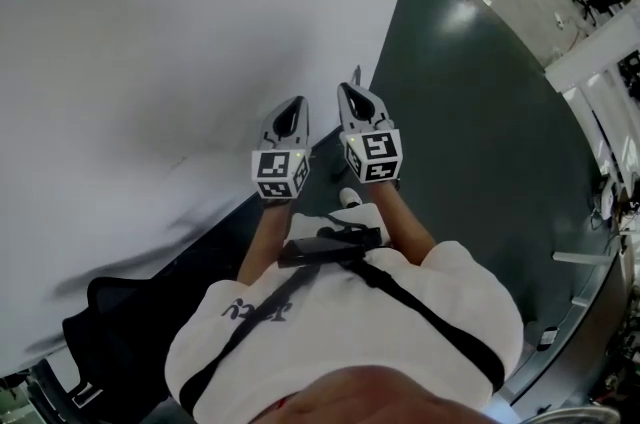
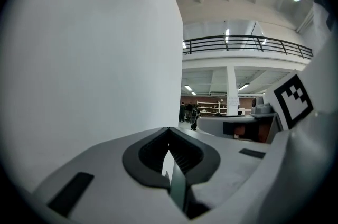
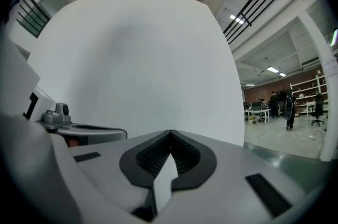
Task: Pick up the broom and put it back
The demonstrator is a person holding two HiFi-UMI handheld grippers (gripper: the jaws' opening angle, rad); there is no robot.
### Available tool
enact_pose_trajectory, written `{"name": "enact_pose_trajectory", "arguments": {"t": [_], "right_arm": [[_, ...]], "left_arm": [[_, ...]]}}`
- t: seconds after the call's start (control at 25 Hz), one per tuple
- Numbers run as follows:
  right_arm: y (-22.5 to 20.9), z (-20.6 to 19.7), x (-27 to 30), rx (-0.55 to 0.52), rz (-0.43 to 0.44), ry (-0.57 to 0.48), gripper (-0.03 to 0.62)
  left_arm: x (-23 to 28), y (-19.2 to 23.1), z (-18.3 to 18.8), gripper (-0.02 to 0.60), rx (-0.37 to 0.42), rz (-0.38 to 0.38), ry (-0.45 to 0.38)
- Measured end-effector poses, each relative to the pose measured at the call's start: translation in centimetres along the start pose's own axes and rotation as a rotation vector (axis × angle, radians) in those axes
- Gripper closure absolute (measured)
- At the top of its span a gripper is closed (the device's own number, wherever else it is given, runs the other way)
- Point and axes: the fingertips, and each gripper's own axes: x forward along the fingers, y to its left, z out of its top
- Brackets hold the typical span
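Jaws together, empty, on left gripper point(image 1: 292, 112) and right gripper point(image 1: 352, 97) beside the wall point(image 1: 150, 62); broom unseen, probably light, stiff: grip mid-handle

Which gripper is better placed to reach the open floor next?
Probably right: the right gripper is at the white wall edge, nearer the dark floor than the left gripper. Both are shut and empty; no broom shows.

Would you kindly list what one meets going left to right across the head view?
Plain white wall panel, left gripper, right gripper, dark green glossy floor, white beam at the far right edge.
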Motion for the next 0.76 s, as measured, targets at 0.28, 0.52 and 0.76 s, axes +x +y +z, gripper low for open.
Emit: {"name": "enact_pose_trajectory", "arguments": {"t": [0.28, 0.52, 0.76], "right_arm": [[1.3, 1.0, -1.8, -0.012, -0.04, -0.027, 0.586], [1.7, 0.6, -4.3, -0.028, -0.1, -0.021, 0.586], [5.2, -1.7, -6.4, -0.021, -0.112, 0.021, 0.586]], "left_arm": [[-2.1, 0.0, 0.5, 0.571, -0.002, -0.007, -0.028], [-3.9, -1.4, 0.3, 0.571, 0.003, -0.054, -0.042], [-7.6, -0.9, 0.2, 0.571, 0.04, -0.08, -0.06]]}}
